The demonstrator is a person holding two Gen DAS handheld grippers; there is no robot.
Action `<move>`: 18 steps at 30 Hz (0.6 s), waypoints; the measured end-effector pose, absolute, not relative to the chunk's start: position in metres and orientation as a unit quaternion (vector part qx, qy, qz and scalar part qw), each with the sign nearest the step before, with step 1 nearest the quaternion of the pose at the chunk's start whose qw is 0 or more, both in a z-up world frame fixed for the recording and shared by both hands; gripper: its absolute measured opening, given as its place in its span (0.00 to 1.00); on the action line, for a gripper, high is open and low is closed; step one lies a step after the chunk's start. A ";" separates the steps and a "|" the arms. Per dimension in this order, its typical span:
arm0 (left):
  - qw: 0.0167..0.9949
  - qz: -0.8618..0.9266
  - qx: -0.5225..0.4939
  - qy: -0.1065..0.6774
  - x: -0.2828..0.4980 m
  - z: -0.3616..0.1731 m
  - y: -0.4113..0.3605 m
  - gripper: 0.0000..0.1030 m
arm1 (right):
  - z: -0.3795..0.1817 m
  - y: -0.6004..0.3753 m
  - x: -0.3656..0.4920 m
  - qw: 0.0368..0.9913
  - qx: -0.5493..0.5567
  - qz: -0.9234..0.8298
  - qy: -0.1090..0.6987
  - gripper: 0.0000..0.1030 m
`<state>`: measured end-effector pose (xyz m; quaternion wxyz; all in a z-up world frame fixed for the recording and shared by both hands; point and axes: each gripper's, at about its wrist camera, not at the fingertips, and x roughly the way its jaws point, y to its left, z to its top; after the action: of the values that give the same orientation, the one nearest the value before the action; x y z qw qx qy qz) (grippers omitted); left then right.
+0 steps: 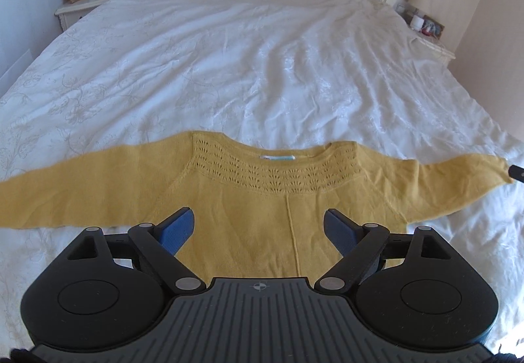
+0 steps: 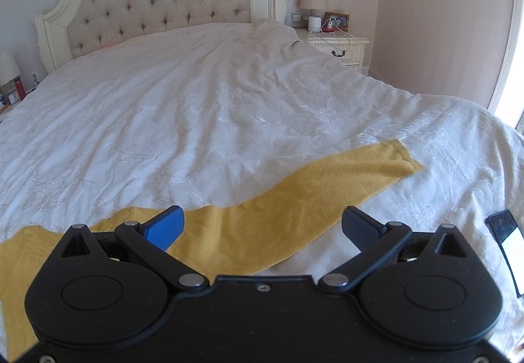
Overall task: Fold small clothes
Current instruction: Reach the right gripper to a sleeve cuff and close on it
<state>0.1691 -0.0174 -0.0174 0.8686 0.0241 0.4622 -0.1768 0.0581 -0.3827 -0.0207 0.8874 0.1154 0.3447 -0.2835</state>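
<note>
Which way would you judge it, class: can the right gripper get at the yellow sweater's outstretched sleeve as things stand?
Probably yes. The right gripper is open and empty, and the sleeve lies flat on the white bedspread just ahead of its fingers, with nothing lying on it or between.

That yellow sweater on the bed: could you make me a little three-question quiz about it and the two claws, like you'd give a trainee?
1. True or false: the yellow sweater lies spread flat on the white bedspread with both sleeves stretched out sideways.
2. Multiple choice: what is the left claw holding? A) a sleeve B) the collar C) nothing
3. Fill in: the right claw hovers over the sweater's ____, with its jaws wide apart.

Key: 1 true; 2 C, its jaws stand open above the sweater's body; 3 sleeve.
</note>
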 end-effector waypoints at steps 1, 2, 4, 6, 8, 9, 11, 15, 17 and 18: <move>0.866 -0.174 0.024 0.468 0.169 -0.021 -0.022 0.84 | -0.023 -0.401 0.060 0.886 0.109 -0.284 0.351 0.99; 0.866 -0.168 0.023 0.471 0.168 -0.023 -0.027 0.84 | -0.026 -0.416 0.061 0.885 0.105 -0.283 0.355 0.98; 0.865 -0.151 0.021 0.478 0.166 -0.027 -0.036 0.84 | -0.032 -0.453 0.065 0.883 0.093 -0.275 0.369 0.90; 0.862 -0.139 0.016 0.487 0.162 -0.030 -0.048 0.84 | -0.038 -0.488 0.068 0.877 0.081 -0.277 0.385 0.81; 0.860 -0.128 0.015 0.493 0.157 -0.032 -0.060 0.84 | -0.043 -0.525 0.070 0.871 0.073 -0.284 0.394 0.81; 0.860 -0.122 0.015 0.496 0.155 -0.033 -0.065 0.84 | -0.046 -0.541 0.071 0.869 0.071 -0.287 0.397 0.81; 0.858 -0.112 0.012 0.501 0.151 -0.033 -0.074 0.84 | -0.052 -0.572 0.073 0.862 0.069 -0.295 0.407 0.79; 0.856 -0.086 0.006 0.510 0.144 -0.032 -0.091 0.84 | -0.068 -0.623 0.081 0.851 0.083 -0.289 0.430 0.76; 0.854 -0.075 0.008 0.515 0.141 -0.032 -0.096 0.84 | -0.079 -0.638 0.086 0.845 0.088 -0.282 0.446 0.74; 0.852 -0.070 0.009 0.518 0.141 -0.033 -0.099 0.84 | -0.086 -0.647 0.088 0.841 0.093 -0.276 0.456 0.74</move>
<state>0.1411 -0.0992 -0.0325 0.8523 0.0089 0.5182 -0.0705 0.0883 -0.6467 -0.0860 0.8412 0.0933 0.4558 -0.2756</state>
